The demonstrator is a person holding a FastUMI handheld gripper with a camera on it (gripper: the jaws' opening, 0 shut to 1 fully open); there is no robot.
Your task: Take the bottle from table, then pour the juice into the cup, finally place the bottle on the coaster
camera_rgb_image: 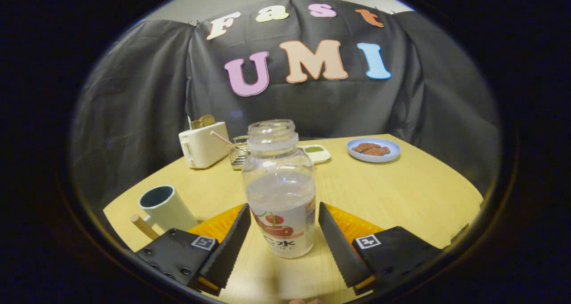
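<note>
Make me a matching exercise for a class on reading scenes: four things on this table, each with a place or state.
Things:
1. bottle
2. cup
3. blue plate
4. toaster

Places or states:
A. holds brown snacks, far side of the table
B. white, with toast in its slots
C. between the open gripper's fingers, uncapped
D. pale green, wooden handle, beside one finger

Pairs: 1-C, 2-D, 3-A, 4-B

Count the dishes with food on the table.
2. Blue plate of brown pieces at the far edge; small white dish of something green beside it, behind the bottle standing between the open fingers.
</note>
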